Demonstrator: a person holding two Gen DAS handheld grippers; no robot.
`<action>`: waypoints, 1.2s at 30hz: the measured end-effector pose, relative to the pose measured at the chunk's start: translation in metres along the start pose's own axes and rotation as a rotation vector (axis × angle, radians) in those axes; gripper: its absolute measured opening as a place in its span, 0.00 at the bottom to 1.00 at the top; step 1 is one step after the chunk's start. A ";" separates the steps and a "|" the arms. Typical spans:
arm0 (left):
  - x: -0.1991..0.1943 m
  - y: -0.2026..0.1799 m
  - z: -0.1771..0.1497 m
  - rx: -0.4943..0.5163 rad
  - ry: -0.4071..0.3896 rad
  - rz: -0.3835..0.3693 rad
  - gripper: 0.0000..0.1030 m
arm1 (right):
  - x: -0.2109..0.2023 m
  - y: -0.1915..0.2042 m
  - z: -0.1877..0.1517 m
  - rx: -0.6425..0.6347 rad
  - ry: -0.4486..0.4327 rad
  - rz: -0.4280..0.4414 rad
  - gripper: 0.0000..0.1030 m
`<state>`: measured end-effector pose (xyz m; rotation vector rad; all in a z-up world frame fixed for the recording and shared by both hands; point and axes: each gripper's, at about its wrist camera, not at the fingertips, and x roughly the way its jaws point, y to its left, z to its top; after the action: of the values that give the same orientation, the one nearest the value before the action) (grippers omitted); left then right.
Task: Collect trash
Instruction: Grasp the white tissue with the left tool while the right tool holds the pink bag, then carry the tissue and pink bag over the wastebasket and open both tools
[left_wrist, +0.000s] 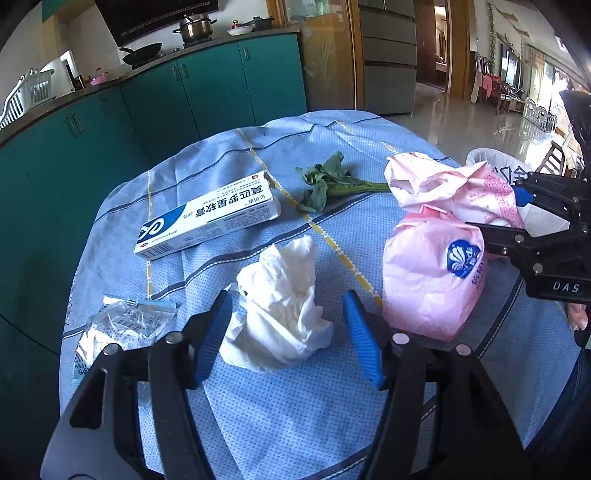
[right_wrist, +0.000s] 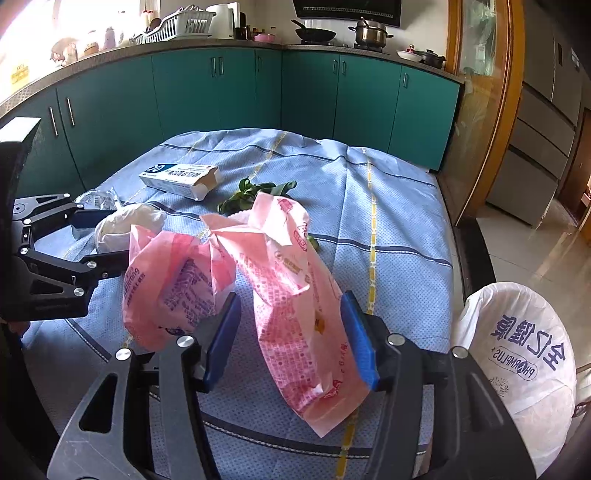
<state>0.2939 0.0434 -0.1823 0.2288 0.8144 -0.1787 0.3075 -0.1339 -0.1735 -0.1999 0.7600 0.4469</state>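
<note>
Crumpled tissue: a white wad on the blue-clothed surface, between the jaws of the left gripper, which stand released; neither pad seems to press it.
Pink wrapper: long axis from about 11 to 5 o'clock in the right wrist view, lying through the right gripper; jaws parted, pads beside it, no firm pinch visible.
Pink tissue pack: at 2 o'clock from the left jaws, just beside the wrapper.
Nearer hand: left for the tissue, right for the wrapper, judging by the framing.
Other trash: medicine box at 11 o'clock, vegetable stalk at 12, clear packet at 9.
White bag: off the surface edge at 3 o'clock, probably the destination.
Room: open cloth ahead; surface edge near on the right.
</note>
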 end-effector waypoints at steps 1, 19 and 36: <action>0.001 0.000 0.000 -0.003 -0.003 -0.001 0.62 | 0.000 0.000 0.000 0.002 0.000 0.000 0.54; 0.001 0.002 0.003 -0.038 -0.011 0.005 0.36 | -0.004 0.004 -0.003 -0.009 -0.012 0.010 0.28; -0.034 0.008 0.012 -0.081 -0.170 -0.034 0.35 | -0.037 -0.001 -0.007 -0.001 -0.103 -0.006 0.22</action>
<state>0.2812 0.0500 -0.1483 0.1218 0.6555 -0.1945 0.2804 -0.1487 -0.1524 -0.1789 0.6585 0.4488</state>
